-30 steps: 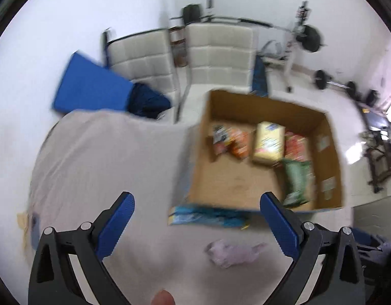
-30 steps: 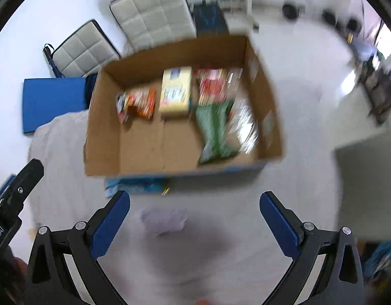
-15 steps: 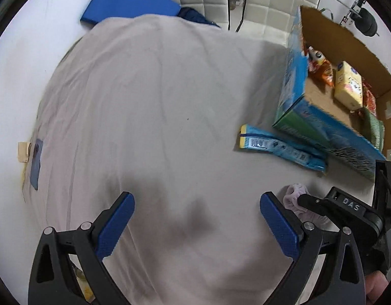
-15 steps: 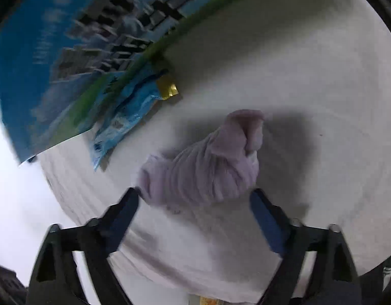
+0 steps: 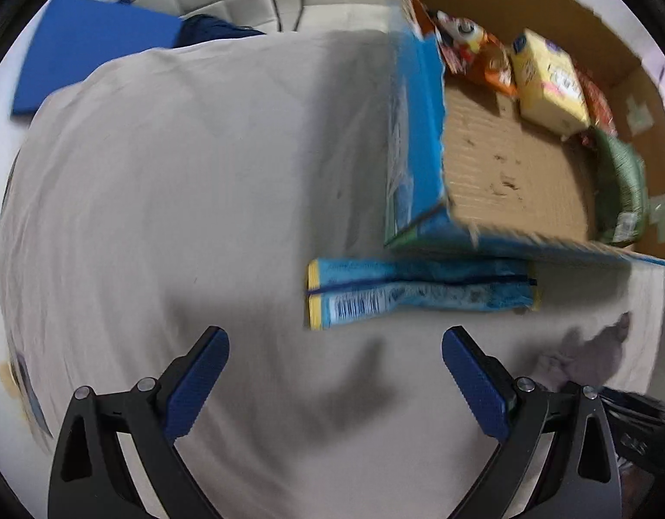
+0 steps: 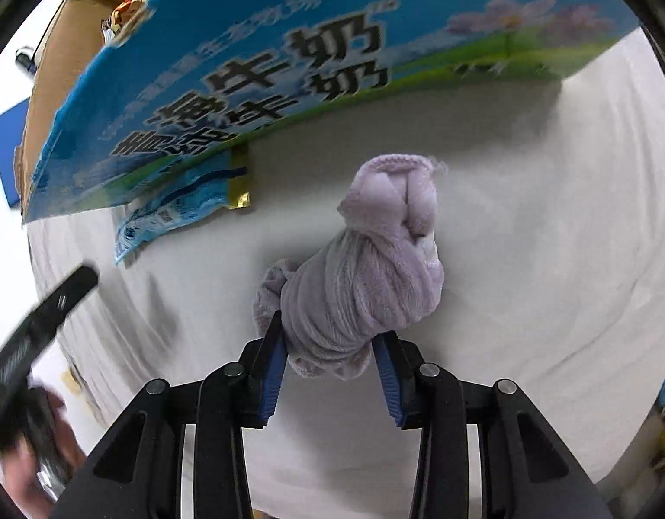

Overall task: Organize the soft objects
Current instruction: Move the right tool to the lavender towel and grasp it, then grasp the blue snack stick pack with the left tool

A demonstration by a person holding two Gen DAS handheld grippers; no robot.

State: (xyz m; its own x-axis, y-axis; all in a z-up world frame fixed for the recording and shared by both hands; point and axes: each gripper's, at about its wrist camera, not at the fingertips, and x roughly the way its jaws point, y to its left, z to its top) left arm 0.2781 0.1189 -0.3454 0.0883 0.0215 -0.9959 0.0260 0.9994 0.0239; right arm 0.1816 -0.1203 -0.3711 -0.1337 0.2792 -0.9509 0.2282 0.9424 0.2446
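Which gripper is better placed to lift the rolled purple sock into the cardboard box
Right. The right gripper has the purple sock between its closing jaws, pads pressing it. The left gripper is open over bare cloth, the sock off to its side.

one cardboard box, one blue packet, one lilac cloth bundle, two claws.

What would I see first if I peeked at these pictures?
The fluffy purple sock bundle lies on the white cloth, with the right gripper closing its blue pads around its near end. Behind it stands a big cardboard box with snack packs inside, and a blue snack packet lies flat against its front. The left gripper hangs wide open over bare cloth.
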